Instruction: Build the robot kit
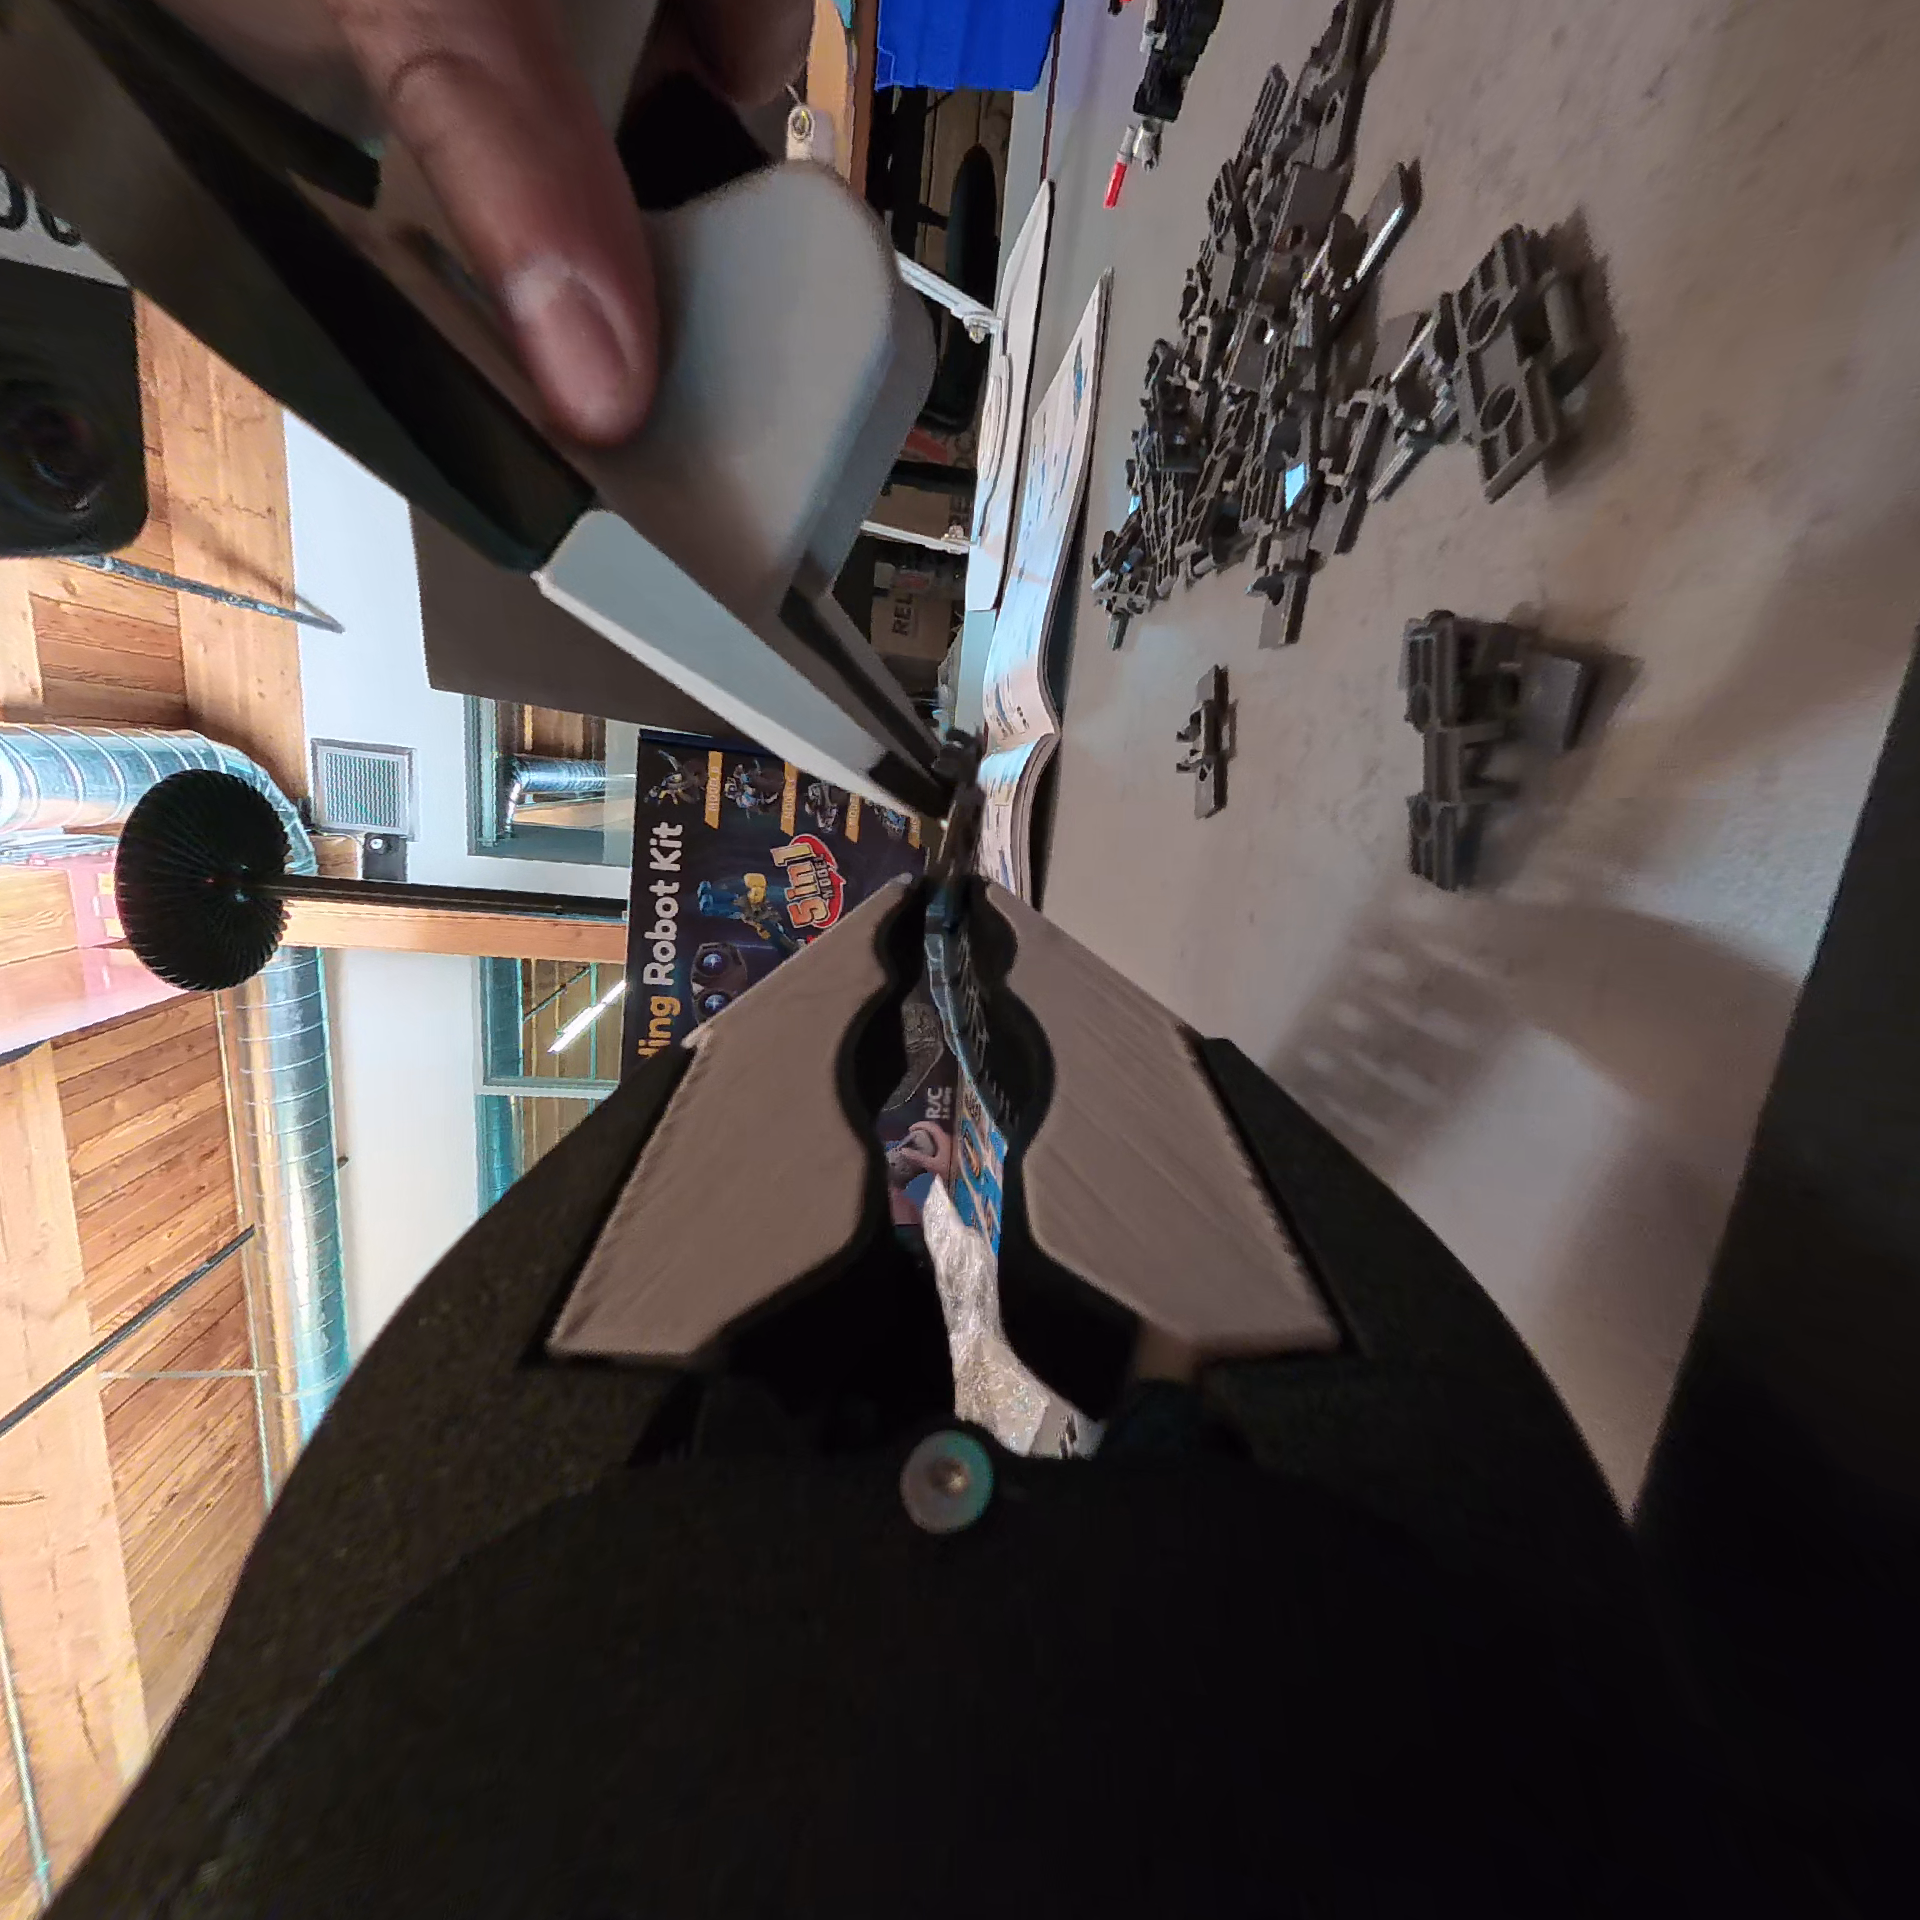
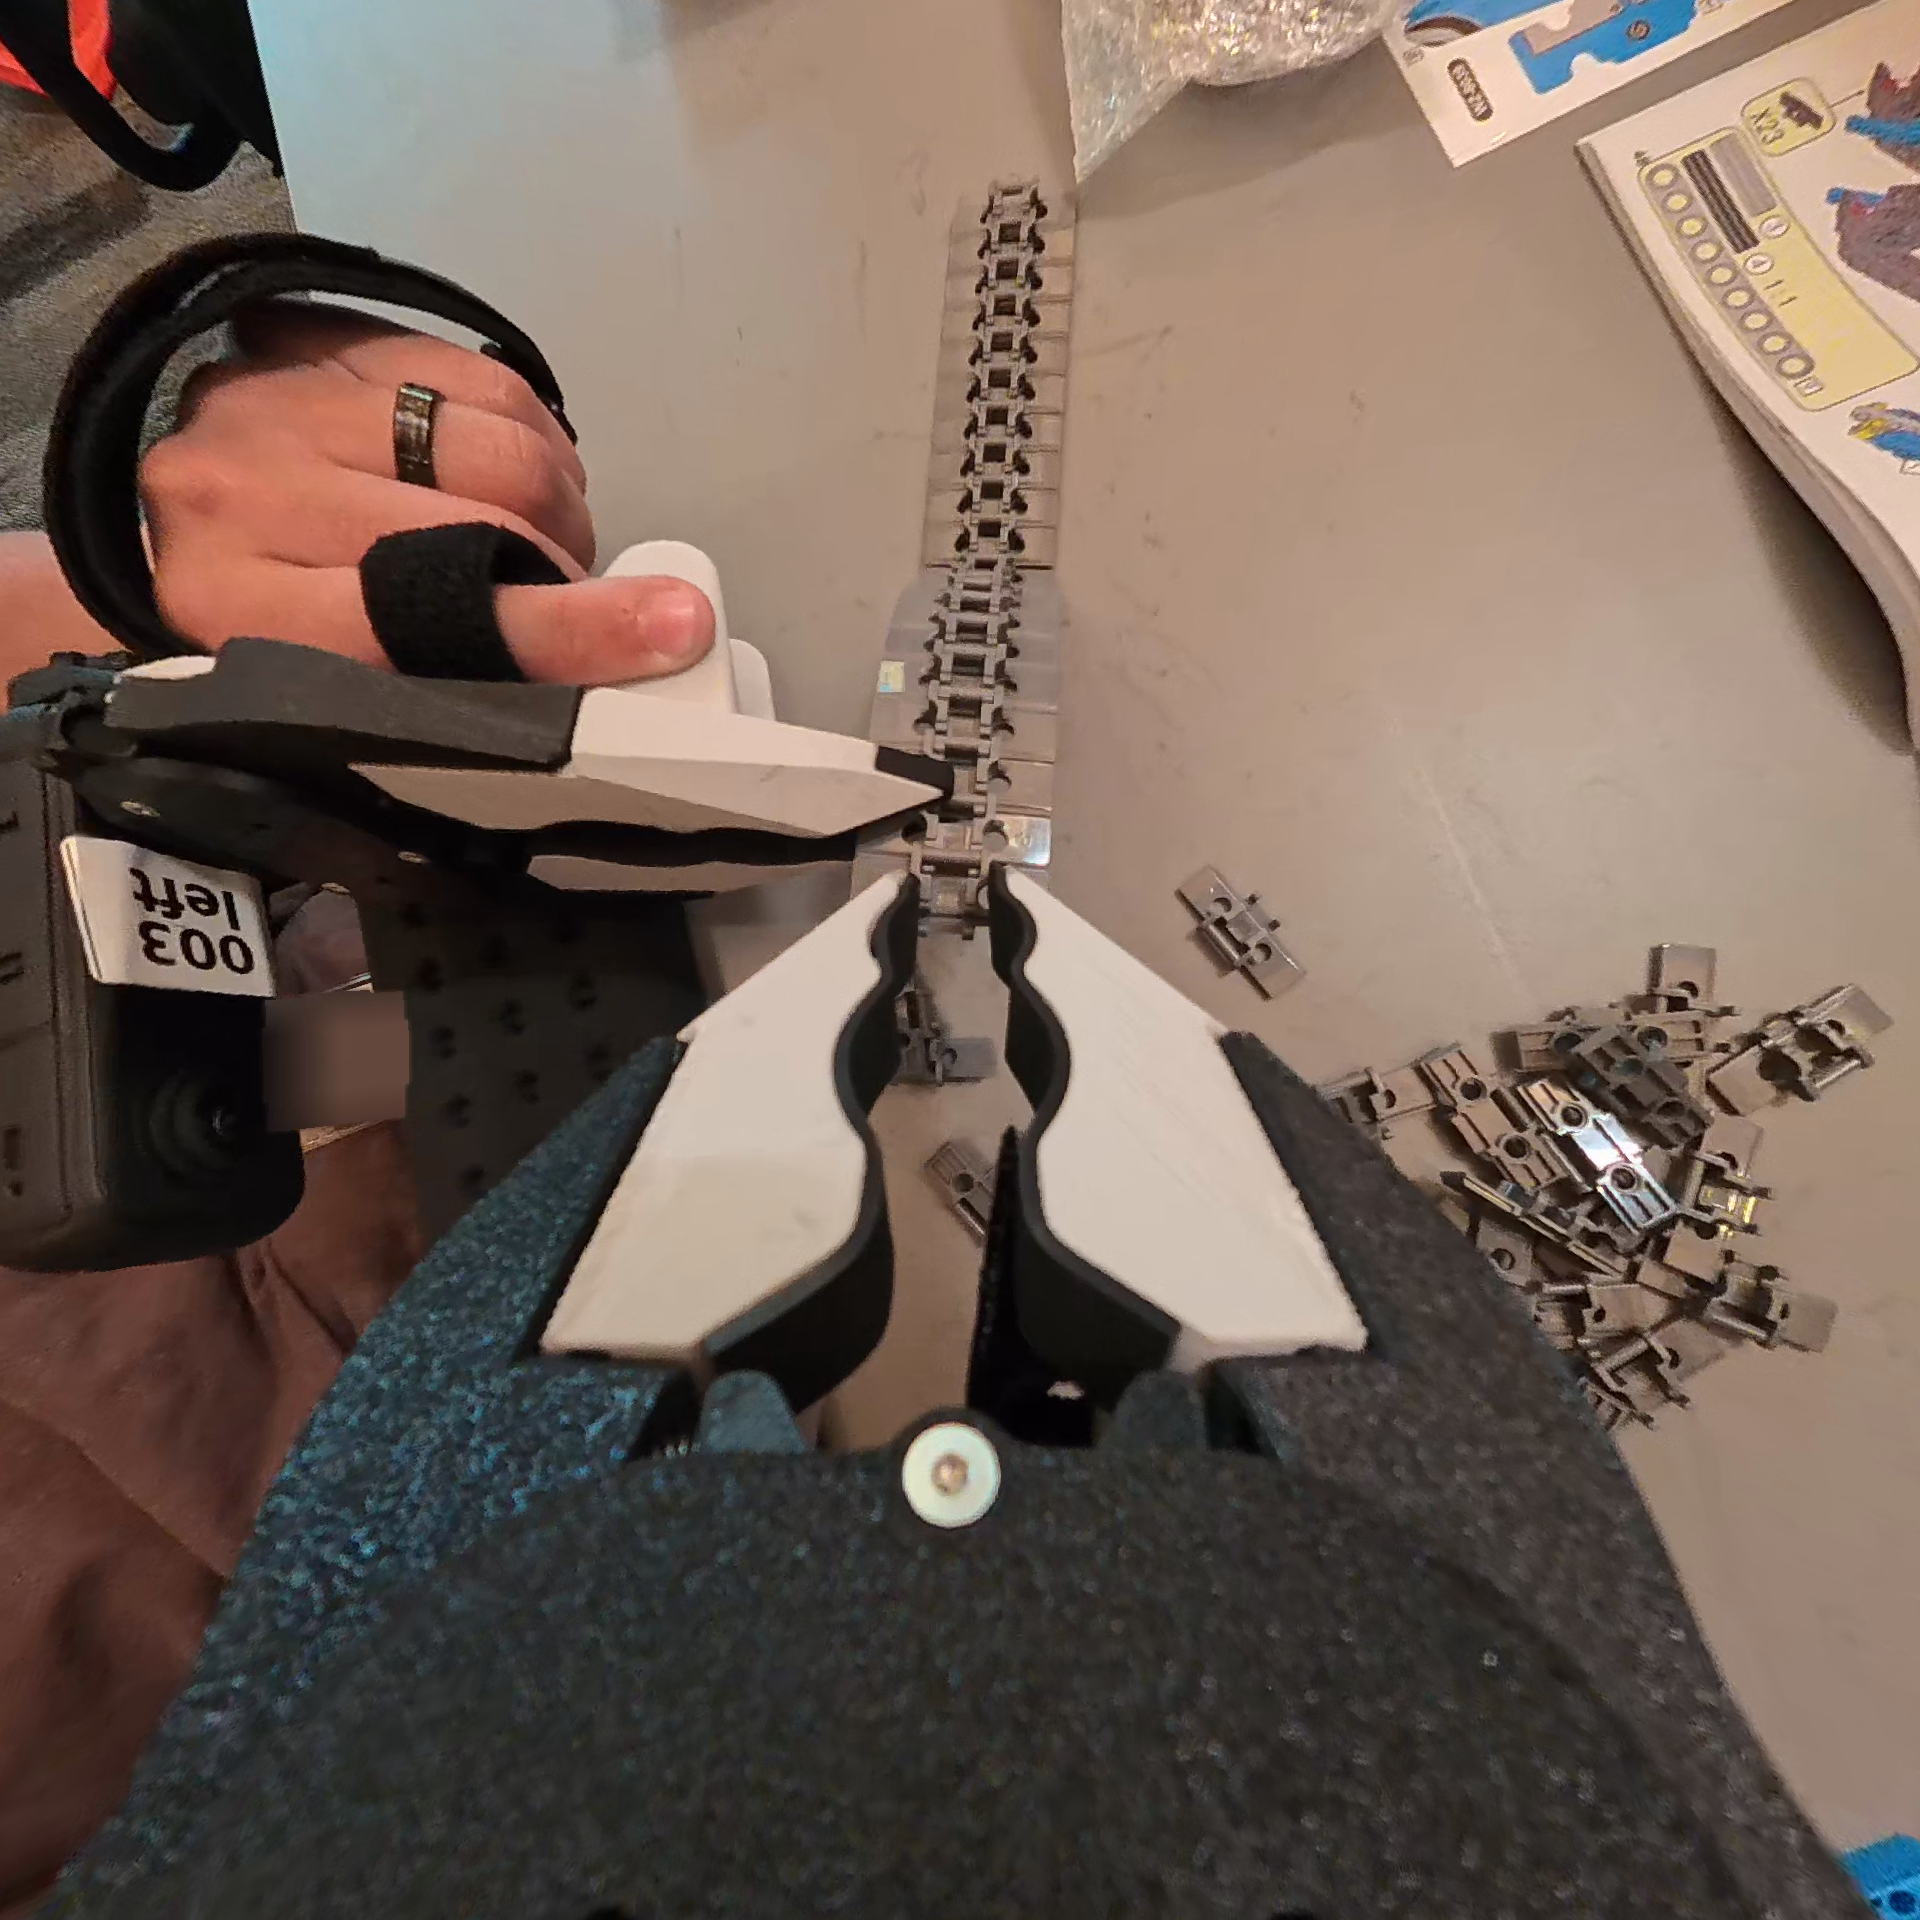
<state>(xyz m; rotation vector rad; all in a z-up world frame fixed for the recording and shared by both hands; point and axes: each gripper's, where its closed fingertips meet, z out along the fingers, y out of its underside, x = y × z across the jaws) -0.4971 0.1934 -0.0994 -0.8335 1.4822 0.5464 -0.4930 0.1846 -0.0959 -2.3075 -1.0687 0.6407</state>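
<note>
The right gripper point(image 2: 951, 883) pinches the near end link of a grey track chain point(image 2: 997, 436) lying along the table point(image 2: 1403, 623), and the left gripper point(image 2: 935, 805) pinches the next link from the side. Only the left wrist view shows the kit box point(image 1: 717, 914); only the right shows the chain's full length and the loose links point(image 2: 1621, 1164) beside it

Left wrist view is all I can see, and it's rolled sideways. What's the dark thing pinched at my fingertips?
Observer: The near end of a long track chain of grey links, lying straight on the table.
Operator: Where does the right gripper hold it?
Observer: The right gripper pinches the very last link; the left gripper comes in from the side at the link next to it.
Operator: Anything loose under there?
Observer: Two loose links lie on the table under the right gripper's fingers.
</note>
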